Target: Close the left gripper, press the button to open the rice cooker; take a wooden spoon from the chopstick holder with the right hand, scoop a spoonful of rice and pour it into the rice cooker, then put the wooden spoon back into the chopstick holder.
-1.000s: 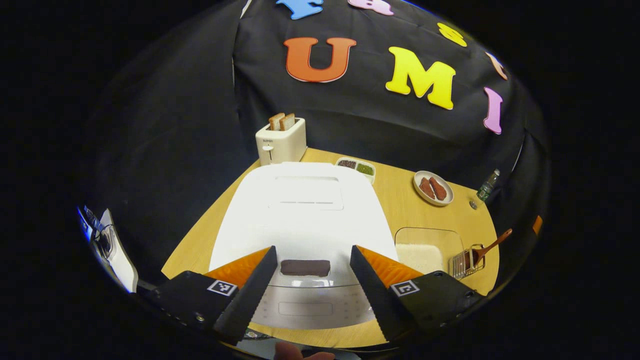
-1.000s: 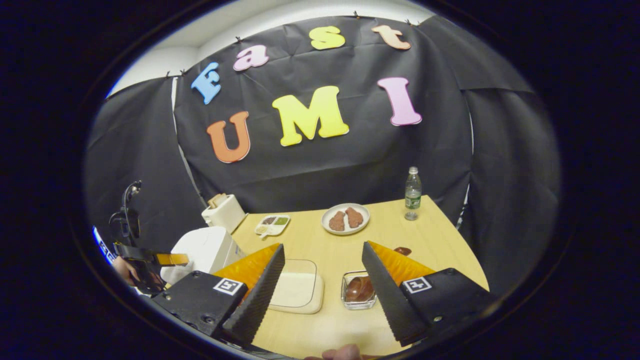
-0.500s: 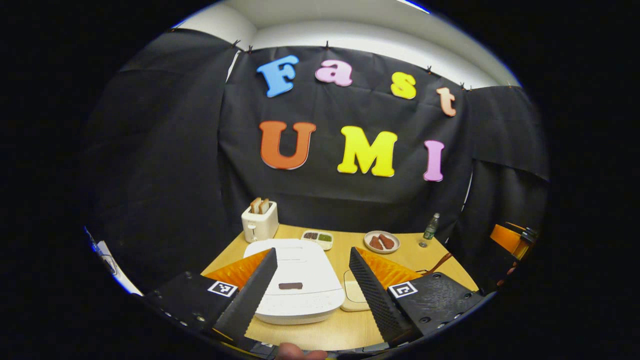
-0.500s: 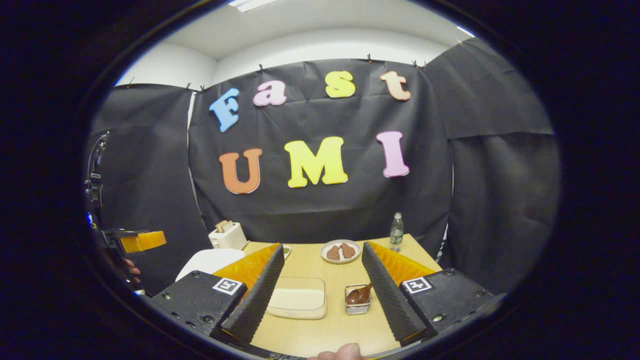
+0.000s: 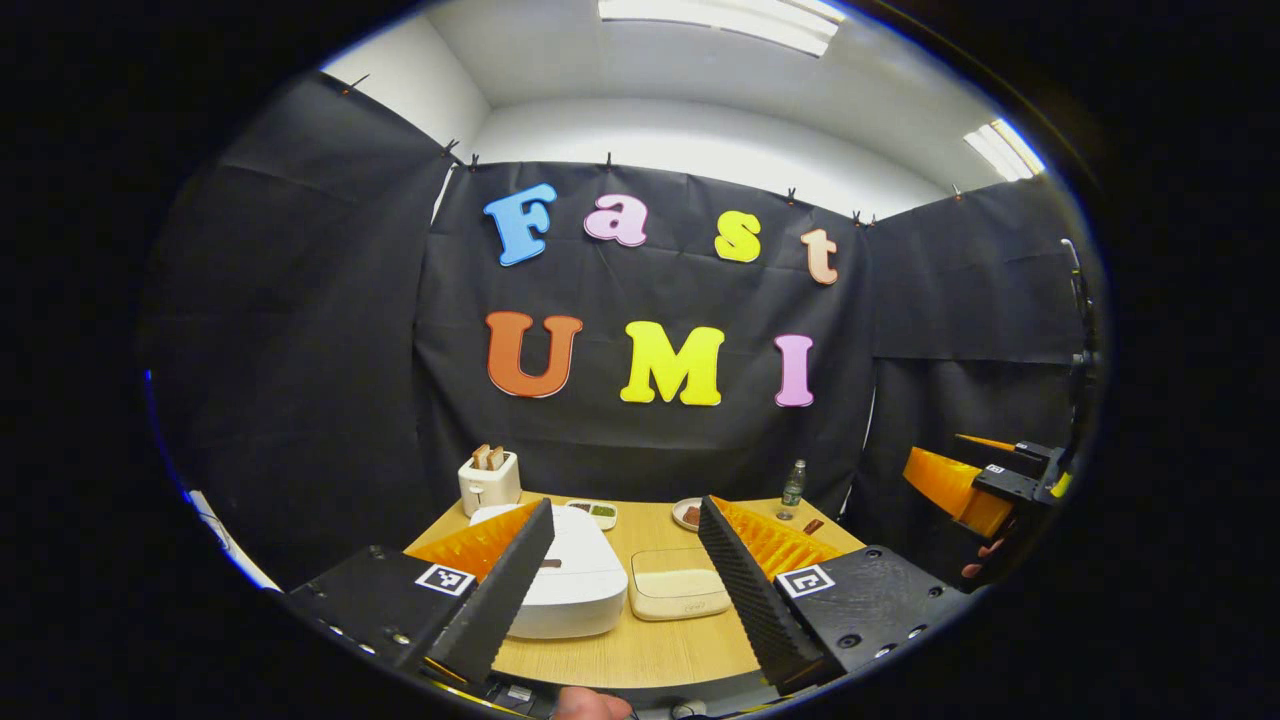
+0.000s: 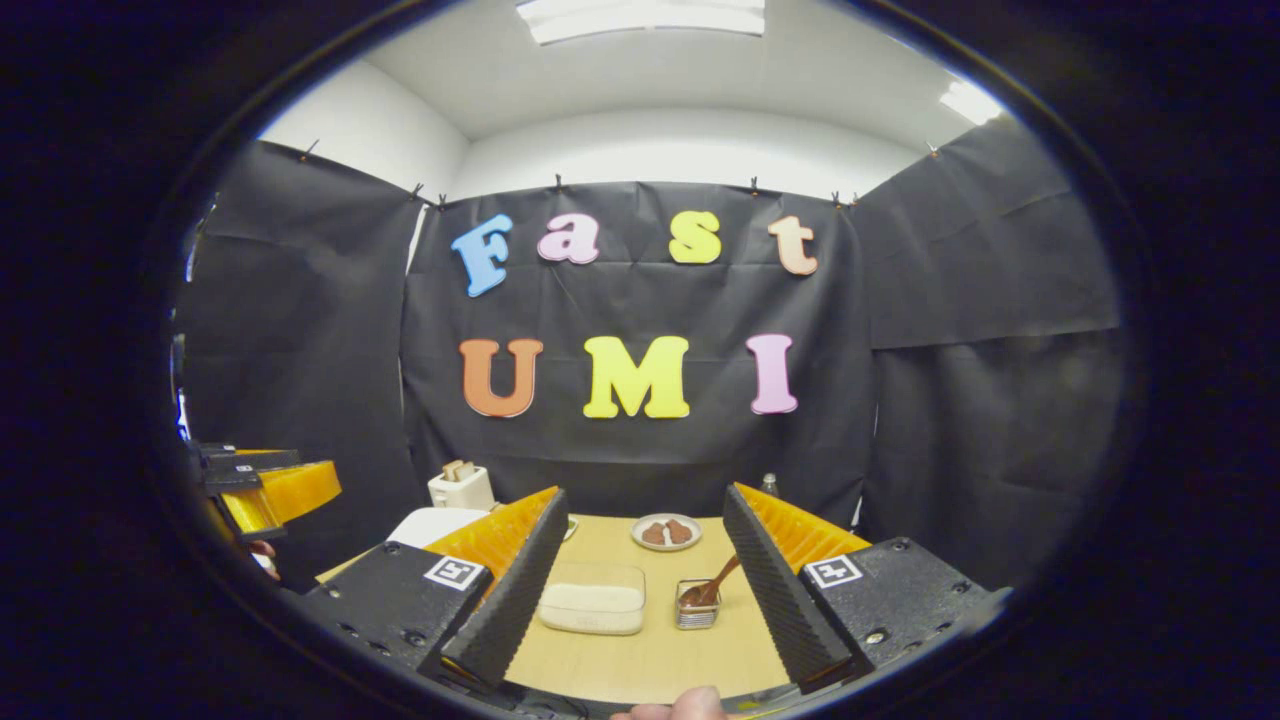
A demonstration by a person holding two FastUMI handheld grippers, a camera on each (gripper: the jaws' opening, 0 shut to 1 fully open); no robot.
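— Rice cooker?
— Lid down, on the counter, beside the rice tray.
— Wooden spoon?
— In the chopstick holder.
— Tools?
— Left tool and right tool both gape wide, holding nothing.

Left claw and right claw agape, level.

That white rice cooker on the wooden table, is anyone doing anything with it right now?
Not at this moment. A person holds a hand-held gripper in each hand, the left one and the right one, both open, empty and raised in front of the table. The white rice cooker has its lid shut. The brown wooden spoon sits in the wire chopstick holder, beside the clear lidded rice container.
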